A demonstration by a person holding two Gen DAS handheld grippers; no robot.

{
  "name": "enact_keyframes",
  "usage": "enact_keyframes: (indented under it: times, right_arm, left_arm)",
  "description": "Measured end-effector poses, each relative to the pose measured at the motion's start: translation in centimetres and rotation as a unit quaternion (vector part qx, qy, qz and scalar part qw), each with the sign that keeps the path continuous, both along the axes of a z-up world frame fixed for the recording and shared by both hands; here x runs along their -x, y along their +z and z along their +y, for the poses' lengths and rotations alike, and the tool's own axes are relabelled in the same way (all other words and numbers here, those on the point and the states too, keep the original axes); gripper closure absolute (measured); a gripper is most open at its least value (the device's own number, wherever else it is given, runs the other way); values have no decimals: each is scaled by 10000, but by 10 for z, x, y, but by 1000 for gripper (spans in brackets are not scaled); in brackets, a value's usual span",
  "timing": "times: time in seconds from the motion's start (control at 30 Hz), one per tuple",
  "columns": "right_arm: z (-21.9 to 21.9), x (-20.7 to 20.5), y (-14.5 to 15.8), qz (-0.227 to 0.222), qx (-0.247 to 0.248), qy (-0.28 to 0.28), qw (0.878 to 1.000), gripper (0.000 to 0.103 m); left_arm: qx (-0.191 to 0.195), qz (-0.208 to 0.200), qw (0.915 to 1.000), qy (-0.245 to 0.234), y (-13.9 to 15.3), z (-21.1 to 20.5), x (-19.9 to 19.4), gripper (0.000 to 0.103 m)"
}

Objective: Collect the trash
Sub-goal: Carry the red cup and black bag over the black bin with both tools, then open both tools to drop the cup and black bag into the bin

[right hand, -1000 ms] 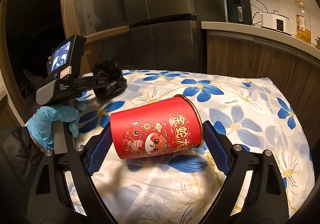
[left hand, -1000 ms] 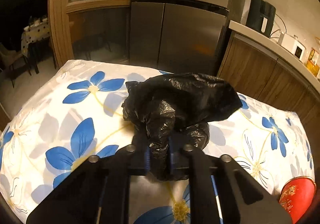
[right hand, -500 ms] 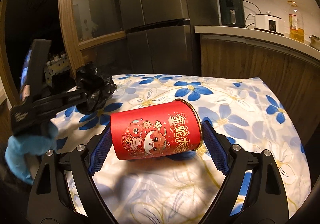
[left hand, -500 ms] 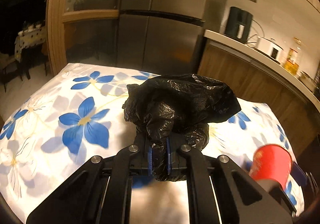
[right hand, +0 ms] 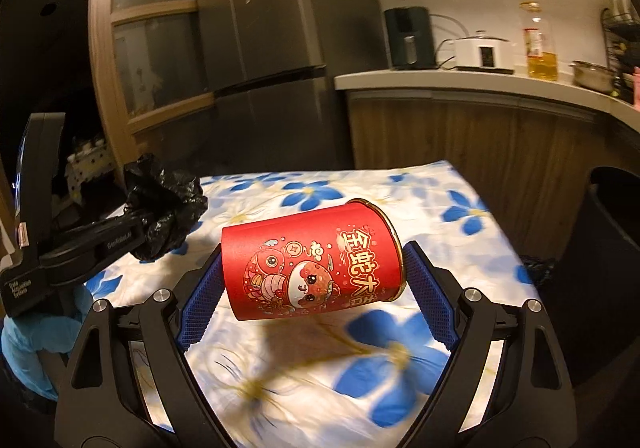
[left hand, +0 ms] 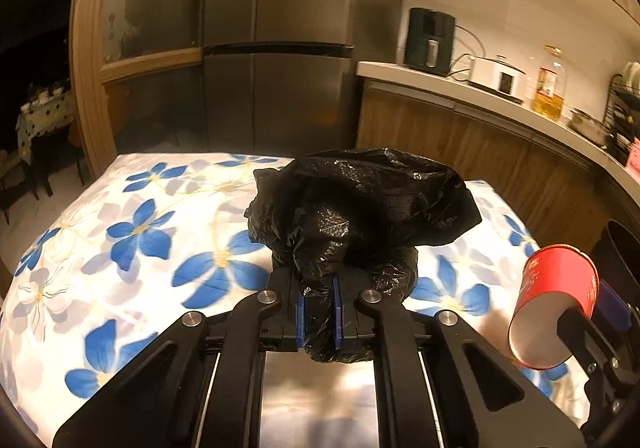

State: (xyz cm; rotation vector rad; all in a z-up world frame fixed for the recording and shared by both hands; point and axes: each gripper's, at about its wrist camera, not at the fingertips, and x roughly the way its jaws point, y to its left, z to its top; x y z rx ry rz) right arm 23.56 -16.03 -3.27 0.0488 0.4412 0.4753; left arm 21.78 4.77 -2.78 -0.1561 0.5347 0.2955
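- Left wrist view: the left claw (left hand: pixel 319 314) is pinched narrow on a crumpled black plastic bag (left hand: pixel 360 215), its glossy, wrinkled film bunched between the blue pads and ballooning above them, lifted over the worktop (left hand: pixel 120 232) with its white cloth printed in blue flowers.
- Right of the bag, a red cylindrical can (left hand: pixel 554 304) shows its pale open end, carried on its side in the right claw.
- Beyond the bag stand a steel refrigerator (left hand: pixel 280 47) and a wooden counter bearing a bottle of yellow oil (left hand: pixel 550 87).
- Right wrist view: the right claw (right hand: pixel 316 288) stands wide, its ribbed blue pads pressed on either end of the red can (right hand: pixel 312 264), held sideways above the floral worktop (right hand: pixel 400 368).
- The can's smooth red wrap carries cartoon figures and gold Chinese characters; a gold rim rings its right end.
- Left of the can, the left claw (right hand: pixel 154 226), gripped by a blue-gloved hand (right hand: pixel 28 344), clamps the black bag (right hand: pixel 164 207); its small white lettering is too blurred to read.
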Motion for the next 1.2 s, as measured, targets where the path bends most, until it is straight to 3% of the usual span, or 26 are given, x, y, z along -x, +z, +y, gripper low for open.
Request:
enact_keyframes:
  times: [0.6, 0.97, 1.2]
  right_arm:
    - [-135, 21, 27, -401, -222, -1274, 9908, 18]
    - [-232, 13, 43, -641, -301, -2395, 9683, 18]
    - [-274, -1, 47, -677, -411, -2819, 9562, 18]
  left_arm:
    - [-328, -267, 9916, -1221, 28, -140, -17, 93]
    - [-211, -467, 9730, -2252, 50, -245, -51, 93]
    - [-204, -650, 9603, -2706, 55, -304, -74, 93]
